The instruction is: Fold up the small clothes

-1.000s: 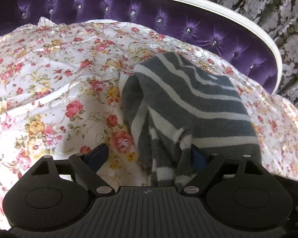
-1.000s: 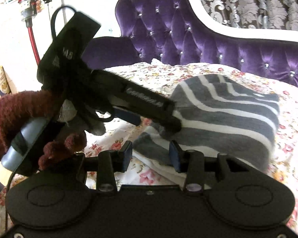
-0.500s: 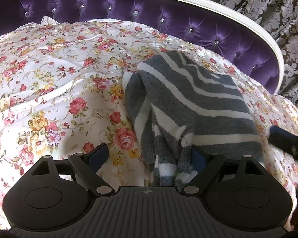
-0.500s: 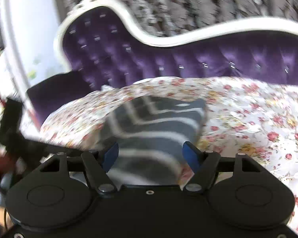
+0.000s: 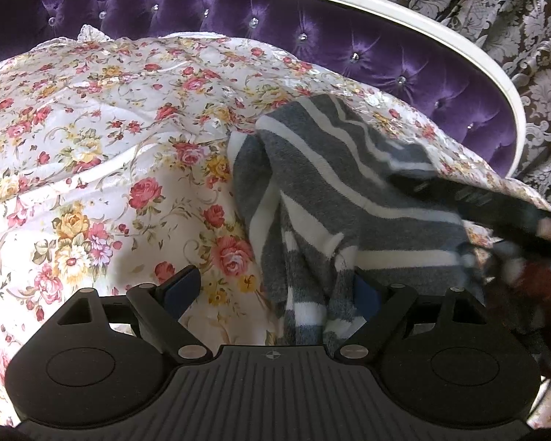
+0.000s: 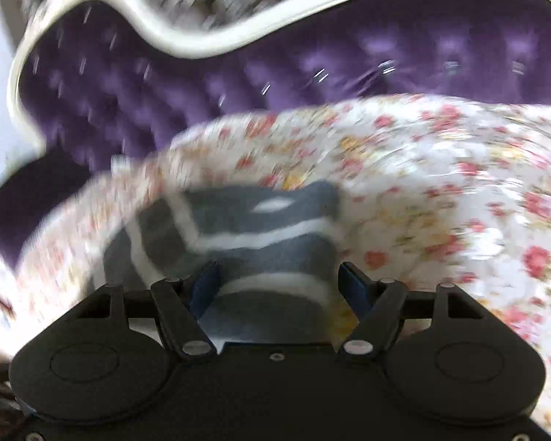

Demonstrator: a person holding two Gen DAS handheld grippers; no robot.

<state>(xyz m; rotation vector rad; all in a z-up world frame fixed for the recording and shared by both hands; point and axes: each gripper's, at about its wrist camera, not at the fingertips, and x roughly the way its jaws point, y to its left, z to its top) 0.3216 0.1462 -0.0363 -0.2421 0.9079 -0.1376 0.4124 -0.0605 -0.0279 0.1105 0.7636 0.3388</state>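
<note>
**Striped cloth lies on the flowery bed**

Striped cloth, grey and white, lies in a bunched heap on the flowery sheet. Its near edge hangs in floppy folds right by the left gripper.

The left gripper's tongs are spread wide. One blue pad sits over bare sheet. The other pad is partly hidden behind the cloth's near folds. They are not pinching anything.

On the left side of the cloth there is lots of bare sheet. On the cloth's right side, the right gripper reaches in over the cloth's far edge, with a dark red fuzzy sleeve behind it.

The right wrist view is very blurry. There the right gripper's tongs are spread wide too, with the cloth seen between them. I cannot tell if they touch it.

The purple headboard with its white rim curves close behind the bed.
</note>
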